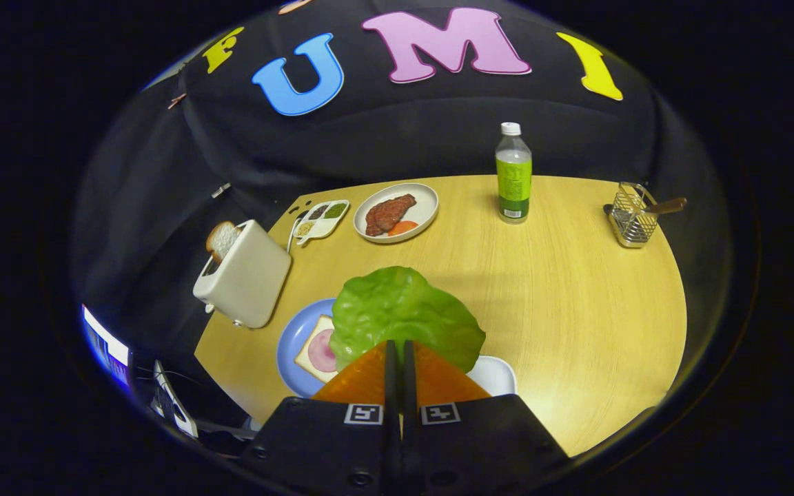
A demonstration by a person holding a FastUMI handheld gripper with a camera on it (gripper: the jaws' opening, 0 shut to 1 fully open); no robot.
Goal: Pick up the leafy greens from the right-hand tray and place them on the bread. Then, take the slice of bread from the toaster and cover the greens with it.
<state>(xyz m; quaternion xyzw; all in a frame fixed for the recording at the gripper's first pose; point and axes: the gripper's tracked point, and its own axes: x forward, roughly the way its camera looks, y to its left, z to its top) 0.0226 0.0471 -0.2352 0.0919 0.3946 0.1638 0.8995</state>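
One claw [400, 348]: we saw it clenched on the leafy greens [404, 317], frame centre.
Bread [318, 349]: lower left, blue plate [290, 344].
Toaster [245, 275]: left.

Much of the blue plate [290, 344] and of the bread [309, 353] on it is being covered by the leaf [400, 313]. The leaf's near edge is being hidden behind the orange fingers [369, 375] of the claw [398, 355], which are being pressed together on it. Most of the white tray [497, 375] is being screened by the leaf and the fingers. The toast [221, 240] is being half hidden inside the toaster [245, 275]. The fillings of the small dish [321, 220] are being rendered too small to tell.
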